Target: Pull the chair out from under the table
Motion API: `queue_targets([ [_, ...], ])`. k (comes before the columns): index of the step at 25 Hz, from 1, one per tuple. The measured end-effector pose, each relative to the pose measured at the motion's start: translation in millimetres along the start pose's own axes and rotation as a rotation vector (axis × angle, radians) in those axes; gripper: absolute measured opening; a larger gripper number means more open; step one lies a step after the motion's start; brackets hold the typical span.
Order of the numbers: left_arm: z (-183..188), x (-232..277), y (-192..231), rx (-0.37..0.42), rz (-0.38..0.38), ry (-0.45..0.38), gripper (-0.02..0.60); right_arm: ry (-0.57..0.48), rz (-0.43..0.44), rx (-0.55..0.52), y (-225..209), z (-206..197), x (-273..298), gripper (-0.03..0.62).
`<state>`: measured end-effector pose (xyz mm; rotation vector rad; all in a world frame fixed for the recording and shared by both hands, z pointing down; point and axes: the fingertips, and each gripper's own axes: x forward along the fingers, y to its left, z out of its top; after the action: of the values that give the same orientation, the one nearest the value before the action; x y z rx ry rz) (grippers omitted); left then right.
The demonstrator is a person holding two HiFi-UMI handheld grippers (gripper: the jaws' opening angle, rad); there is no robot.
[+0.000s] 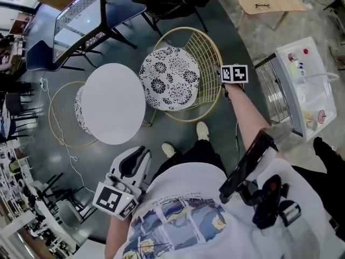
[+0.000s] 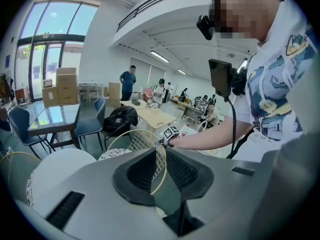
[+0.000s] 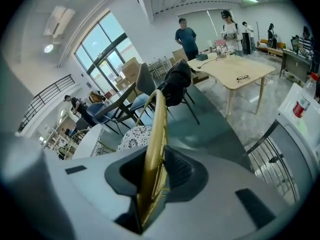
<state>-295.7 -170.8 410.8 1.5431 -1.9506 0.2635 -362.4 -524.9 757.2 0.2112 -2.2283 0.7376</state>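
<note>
Grip on the chair rim

Right gripper (image 3: 159,156) has its jaws drawn in on the chair (image 1: 207,63), pinching the gold rim (image 3: 156,126) of the wire back; the rim fills the gap between the pads and runs up and away from them. In the head view this gripper sits at the right side of the backrest, with the arm stretched out to it.

Left gripper (image 2: 161,156) holds nothing. Its jaws stand a little apart (the chair's rim shows far off through the slit), and it is held close to the person's body, well apart from the chair.

The chair is a gold wire shell with a round black-and-white patterned cushion (image 1: 170,79). It stands upright just beside the round white table (image 1: 113,104); the cushion's left edge meets the tabletop's edge in the head view. A second like chair (image 1: 63,117) sits partly under the table's far side.
</note>
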Motion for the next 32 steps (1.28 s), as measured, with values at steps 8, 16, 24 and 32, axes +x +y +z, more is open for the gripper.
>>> queue_targets([
  [8, 16.8, 13.5, -6.3, 0.024, -0.033, 0.002, 0.048, -0.014, -0.065, 0.085, -14.2, -0.1, -11.3, 0.068],
  [16, 22.7, 22.0, -3.6, 0.038, -0.079, -0.010, 0.049, -0.033, -0.137, 0.131, -68.4, -5.8, -49.6, 0.063],
  [24, 25.3, 43.9, -18.5, 0.048, -0.132, 0.010, 0.048, -0.043, -0.193, 0.175, -147.2, -10.2, -101.6, 0.061],
  [32, 32.5, 58.1, -53.0, 0.057, -0.169, 0.032, 0.048, -0.061, -0.255, 0.225, -231.2, -14.7, -169.8, 0.061],
])
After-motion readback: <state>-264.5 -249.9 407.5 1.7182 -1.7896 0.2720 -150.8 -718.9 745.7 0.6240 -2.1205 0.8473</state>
